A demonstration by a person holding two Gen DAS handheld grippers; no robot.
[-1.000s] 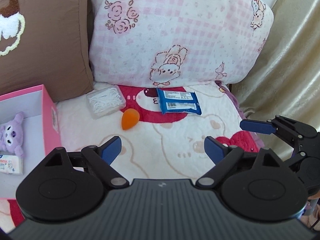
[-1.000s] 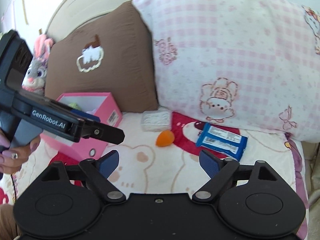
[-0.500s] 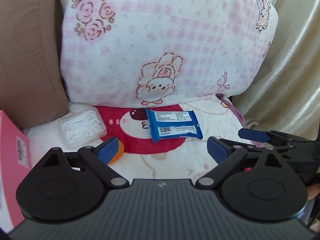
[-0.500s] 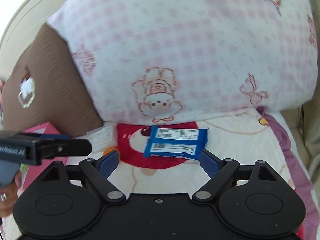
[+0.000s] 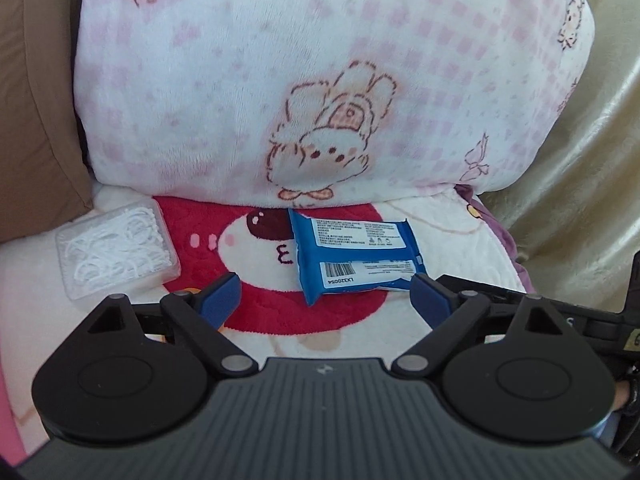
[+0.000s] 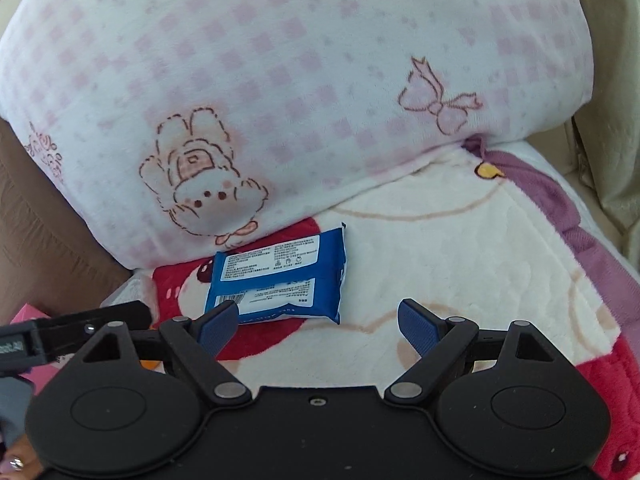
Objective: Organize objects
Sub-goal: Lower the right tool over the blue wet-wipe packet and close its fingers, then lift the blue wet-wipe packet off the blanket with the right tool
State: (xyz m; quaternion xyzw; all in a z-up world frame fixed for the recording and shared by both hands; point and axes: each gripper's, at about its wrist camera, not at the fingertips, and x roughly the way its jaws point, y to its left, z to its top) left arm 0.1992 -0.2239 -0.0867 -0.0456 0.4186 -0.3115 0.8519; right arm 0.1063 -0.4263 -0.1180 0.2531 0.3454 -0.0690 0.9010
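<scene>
A blue wipes packet [image 5: 356, 256] lies label-up on the cartoon blanket, against the foot of the pink checked pillow. My left gripper [image 5: 326, 300] hovers just in front of it with its jaws wide and closing. The packet's near edge sits in the gap, and no pad presses on it. From the right, my right gripper [image 6: 318, 318] stands open. Its left fingertip overlaps the near-left corner of the packet [image 6: 280, 276]. A clear box of floss picks [image 5: 116, 252] lies to the left. An orange object [image 5: 188, 292] is mostly hidden behind my left finger.
The pink checked pillow [image 5: 320, 80] rises right behind the packet, with a brown pillow [image 5: 36, 100] to its left. Beige fabric [image 5: 580, 180] hangs on the right. A pink box edge [image 6: 28, 314] shows at the left, and a hand [image 6: 16, 460] holds the left gripper's body [image 6: 80, 320].
Both grippers have moved forward and down toward the blue packet, which now looks larger. The pink box has slid almost out of view, and the right view has rolled level.
</scene>
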